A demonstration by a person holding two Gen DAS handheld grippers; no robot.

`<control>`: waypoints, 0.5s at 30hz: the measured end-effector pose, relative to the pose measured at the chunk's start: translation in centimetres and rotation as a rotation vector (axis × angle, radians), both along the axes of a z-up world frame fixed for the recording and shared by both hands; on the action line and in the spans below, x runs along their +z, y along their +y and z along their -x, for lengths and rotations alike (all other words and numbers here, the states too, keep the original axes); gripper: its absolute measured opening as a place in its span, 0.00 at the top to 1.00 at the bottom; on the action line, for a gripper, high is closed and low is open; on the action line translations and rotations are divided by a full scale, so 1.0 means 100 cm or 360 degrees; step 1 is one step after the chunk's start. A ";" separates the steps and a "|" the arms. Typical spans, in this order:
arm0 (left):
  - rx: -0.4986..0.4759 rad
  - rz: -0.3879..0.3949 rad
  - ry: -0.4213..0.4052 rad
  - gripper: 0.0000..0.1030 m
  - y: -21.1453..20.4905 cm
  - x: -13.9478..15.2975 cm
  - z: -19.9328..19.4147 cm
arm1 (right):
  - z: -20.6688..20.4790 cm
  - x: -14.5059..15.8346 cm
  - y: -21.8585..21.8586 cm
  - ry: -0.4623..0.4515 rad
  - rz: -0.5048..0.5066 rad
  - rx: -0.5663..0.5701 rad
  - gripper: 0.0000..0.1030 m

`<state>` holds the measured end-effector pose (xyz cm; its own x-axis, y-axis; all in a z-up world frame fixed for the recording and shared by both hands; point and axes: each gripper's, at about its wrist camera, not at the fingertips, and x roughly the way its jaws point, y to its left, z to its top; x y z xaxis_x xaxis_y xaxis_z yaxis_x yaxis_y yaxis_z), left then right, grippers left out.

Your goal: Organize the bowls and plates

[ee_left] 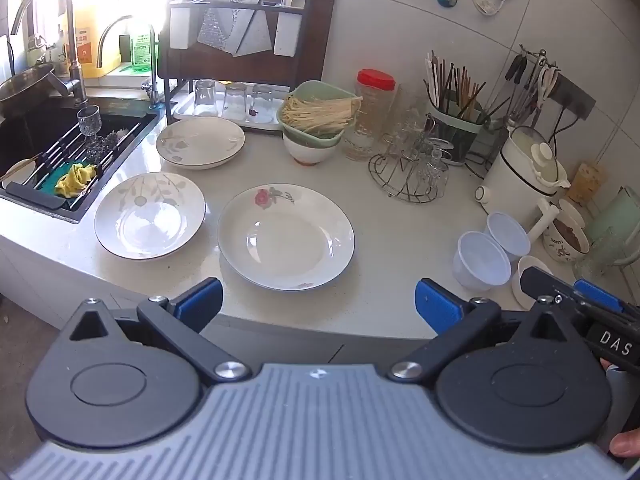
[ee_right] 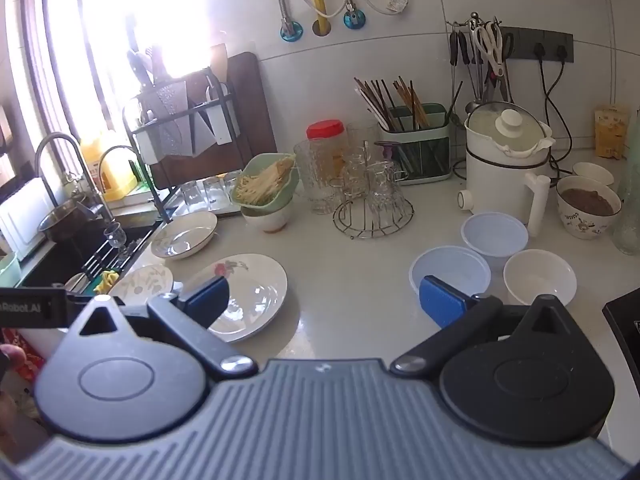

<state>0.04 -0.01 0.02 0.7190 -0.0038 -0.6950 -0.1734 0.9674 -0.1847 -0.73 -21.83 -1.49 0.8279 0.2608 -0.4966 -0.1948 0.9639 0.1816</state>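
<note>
Three white plates lie apart on the counter: a rose-patterned plate [ee_left: 286, 236] [ee_right: 244, 296] nearest, a leaf-patterned plate [ee_left: 150, 216] [ee_right: 142, 280] to its left by the sink, and another leaf plate [ee_left: 200, 142] [ee_right: 184, 235] behind. Two translucent plastic bowls [ee_left: 482, 260] [ee_right: 450, 274], [ee_left: 508, 234] [ee_right: 494, 236] and a white ceramic bowl [ee_right: 540, 276] stand at the right. My left gripper [ee_left: 318, 300] is open and empty, in front of the rose plate. My right gripper [ee_right: 324, 300] is open and empty, between the rose plate and the bowls.
A sink [ee_left: 60, 132] with a rack, cloth and glass is at the left. A green basket of noodles [ee_left: 318, 114] sits on a bowl. Glasses on a wire stand [ee_left: 412, 168], a chopstick holder [ee_left: 456, 132], a white kettle [ee_right: 506, 168] and a filled bowl [ee_right: 588, 206] line the back.
</note>
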 end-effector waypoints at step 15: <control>-0.0012 -0.0043 -0.0029 0.00 0.001 0.010 0.002 | 0.003 0.004 0.001 -0.0016 -0.0005 -0.0045 0.00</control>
